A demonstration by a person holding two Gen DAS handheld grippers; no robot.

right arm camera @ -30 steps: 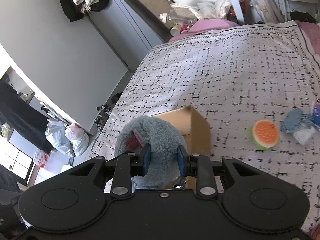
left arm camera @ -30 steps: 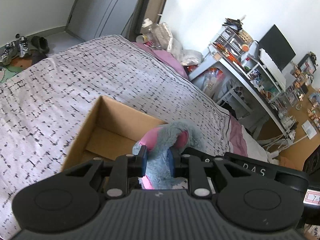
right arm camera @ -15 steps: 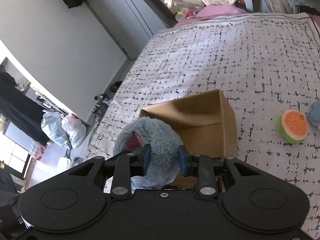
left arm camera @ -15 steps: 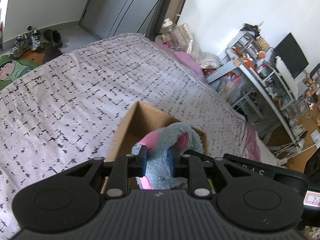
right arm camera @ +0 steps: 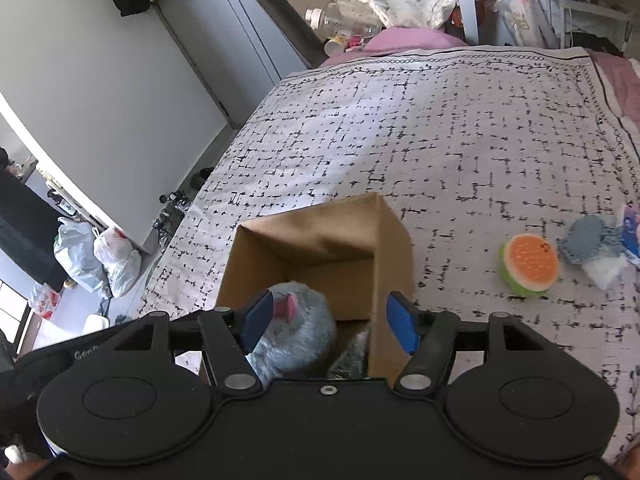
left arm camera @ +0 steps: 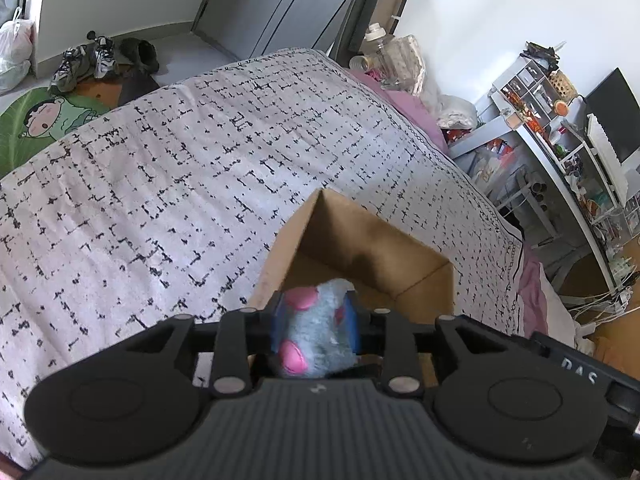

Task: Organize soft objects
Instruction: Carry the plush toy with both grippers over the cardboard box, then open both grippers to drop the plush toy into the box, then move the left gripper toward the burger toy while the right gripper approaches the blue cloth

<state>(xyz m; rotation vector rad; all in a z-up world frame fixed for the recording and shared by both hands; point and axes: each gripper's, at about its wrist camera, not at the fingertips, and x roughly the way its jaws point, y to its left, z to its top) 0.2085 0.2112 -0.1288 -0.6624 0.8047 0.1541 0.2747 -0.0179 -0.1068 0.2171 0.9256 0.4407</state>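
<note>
A grey-blue furry plush toy with pink patches [left arm camera: 316, 330] hangs over an open cardboard box [left arm camera: 372, 248] on the bed. My left gripper [left arm camera: 316, 322] is shut on the plush. In the right wrist view the plush [right arm camera: 294, 334] sits inside the box [right arm camera: 320, 236], and my right gripper [right arm camera: 330, 322] is open around it, its blue pads wide apart, the right pad outside the box wall. An orange-and-green squishy toy [right arm camera: 528, 264] and a grey-blue soft item [right arm camera: 588, 238] lie on the bed to the right.
The bed has a white cover with black dashes [left arm camera: 160, 184]. A white soft packet [right arm camera: 604, 270] lies at the right edge. A cluttered desk and shelves [left arm camera: 560, 128] stand beyond the bed. Shoes [left arm camera: 92, 60] and bags [right arm camera: 96, 256] are on the floor.
The plush has gone down into the box. My right gripper has opened and let go of it. My left gripper still holds it.
</note>
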